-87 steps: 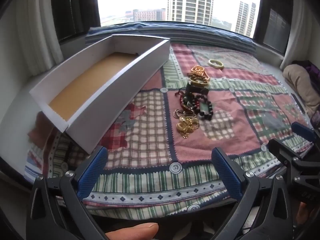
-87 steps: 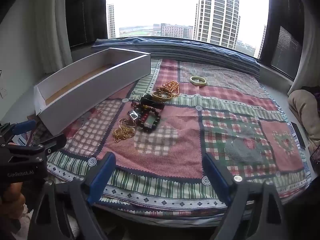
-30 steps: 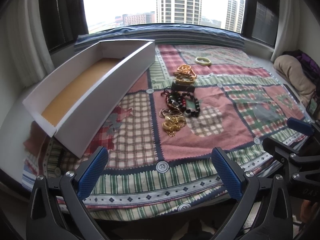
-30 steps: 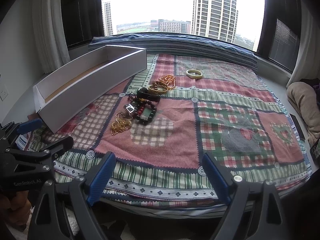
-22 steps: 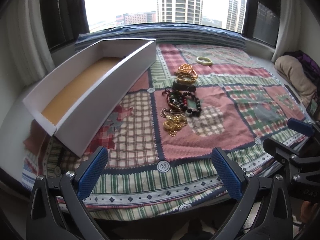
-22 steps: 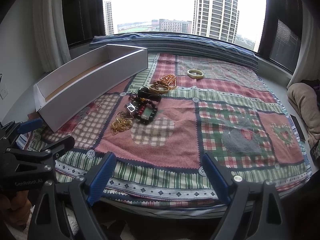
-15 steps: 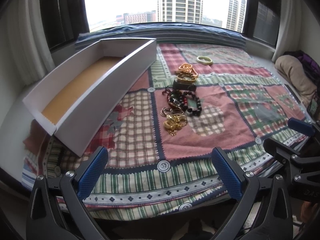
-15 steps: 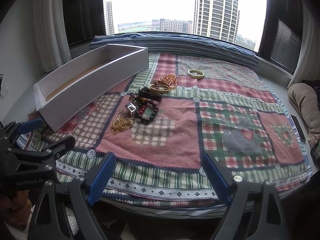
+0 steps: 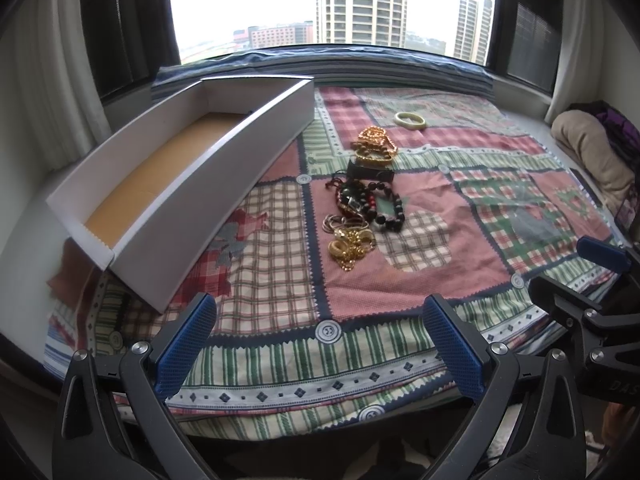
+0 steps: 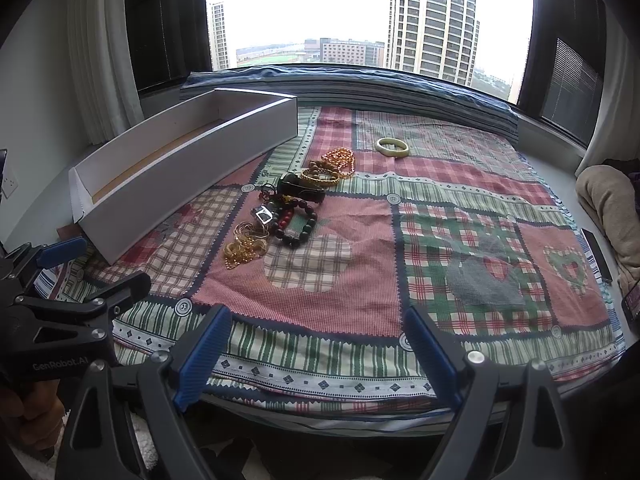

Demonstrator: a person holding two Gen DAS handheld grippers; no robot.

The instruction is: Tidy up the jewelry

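Nothing picked yet: both tongs, left and right, hang spread and empty (short of the jewelry); next, reach for a piece and carry it to the box.

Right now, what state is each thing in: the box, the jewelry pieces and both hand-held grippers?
White box: open, nothing inside, on the quilt.
Jewelry pile: heaped and overlapping on the quilt, outside the box.
Pale bangle: lying flat, apart from the pile.
Left hand-held gripper: open, holding nothing.
Right hand-held gripper: open, holding nothing.
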